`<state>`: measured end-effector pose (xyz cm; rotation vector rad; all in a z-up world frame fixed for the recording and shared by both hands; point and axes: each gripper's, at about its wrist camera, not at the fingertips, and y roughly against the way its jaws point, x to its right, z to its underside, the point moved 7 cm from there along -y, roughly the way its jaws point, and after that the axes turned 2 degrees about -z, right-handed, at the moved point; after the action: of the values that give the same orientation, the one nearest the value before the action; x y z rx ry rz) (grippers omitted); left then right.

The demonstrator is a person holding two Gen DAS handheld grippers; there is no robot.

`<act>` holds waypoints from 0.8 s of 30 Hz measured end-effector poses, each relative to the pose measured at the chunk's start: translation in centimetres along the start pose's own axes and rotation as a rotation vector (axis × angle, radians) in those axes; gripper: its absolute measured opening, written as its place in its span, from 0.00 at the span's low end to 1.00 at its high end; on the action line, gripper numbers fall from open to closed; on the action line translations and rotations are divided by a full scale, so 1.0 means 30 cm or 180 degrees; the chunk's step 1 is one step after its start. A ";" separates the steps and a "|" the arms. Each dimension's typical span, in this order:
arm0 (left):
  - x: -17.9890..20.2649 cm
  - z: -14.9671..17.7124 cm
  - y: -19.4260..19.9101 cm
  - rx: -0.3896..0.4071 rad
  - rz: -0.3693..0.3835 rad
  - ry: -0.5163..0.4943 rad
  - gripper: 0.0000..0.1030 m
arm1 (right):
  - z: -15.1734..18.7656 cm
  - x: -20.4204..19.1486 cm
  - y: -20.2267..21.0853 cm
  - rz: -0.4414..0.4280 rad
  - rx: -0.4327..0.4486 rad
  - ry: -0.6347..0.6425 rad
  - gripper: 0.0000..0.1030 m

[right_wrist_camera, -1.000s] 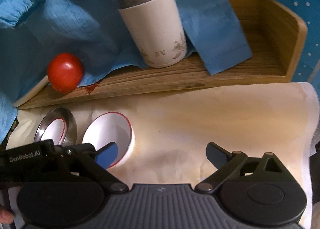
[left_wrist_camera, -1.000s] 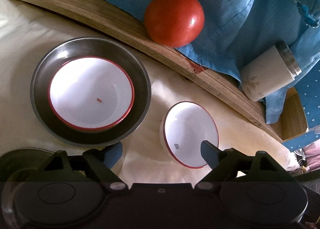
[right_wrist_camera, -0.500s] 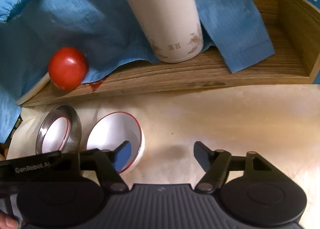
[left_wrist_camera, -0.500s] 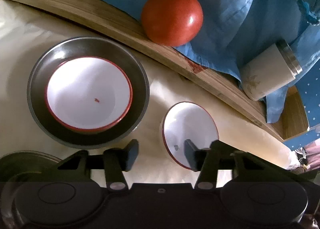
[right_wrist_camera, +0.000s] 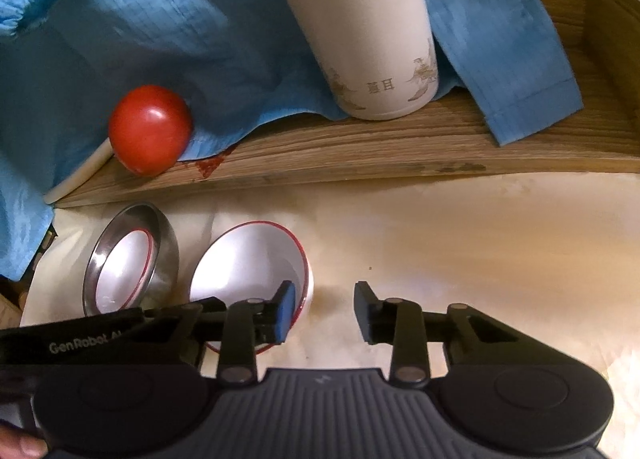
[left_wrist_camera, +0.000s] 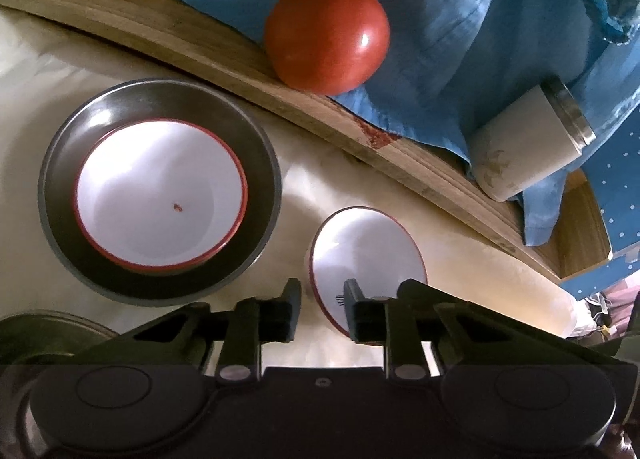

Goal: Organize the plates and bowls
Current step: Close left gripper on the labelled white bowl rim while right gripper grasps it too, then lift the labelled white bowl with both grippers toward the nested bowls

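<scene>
The left gripper pinches the near rim of the loose red-rimmed white bowl on the table; its twin sits in the steel plate. Only the right view shows the right gripper, parted around that bowl's right wall; only the left view shows a second steel dish.

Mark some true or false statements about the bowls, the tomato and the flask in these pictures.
1. A red-rimmed white bowl sits inside the metal plate. True.
2. The tomato lies in the loose bowl. False: it rests on the wooden tray, against the blue cloth.
3. The left gripper has one finger on each side of the loose bowl's rim. True.
4. The flask lies flat on the table. False: it stands upright on the wooden tray.
</scene>
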<state>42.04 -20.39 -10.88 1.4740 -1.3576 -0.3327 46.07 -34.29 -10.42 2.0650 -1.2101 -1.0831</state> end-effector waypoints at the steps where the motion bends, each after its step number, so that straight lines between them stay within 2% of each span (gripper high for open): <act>1: 0.001 -0.001 0.000 0.0003 -0.0009 -0.0012 0.20 | 0.000 -0.003 -0.001 -0.0009 -0.0001 0.0002 0.30; 8: -0.002 -0.005 -0.001 -0.0008 -0.0033 -0.0046 0.15 | -0.004 -0.035 -0.011 -0.0096 -0.0028 0.0064 0.12; 19: -0.001 -0.007 -0.010 -0.0026 -0.0063 -0.0141 0.15 | -0.007 -0.041 -0.005 -0.0070 -0.0028 0.0092 0.11; 24: -0.005 -0.004 -0.005 -0.0010 -0.0042 -0.0136 0.11 | 0.004 -0.040 0.003 -0.0036 -0.0016 0.0096 0.11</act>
<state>42.18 -20.23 -11.02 1.4812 -1.3810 -0.3765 45.59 -33.29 -9.98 2.0794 -1.1813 -1.0554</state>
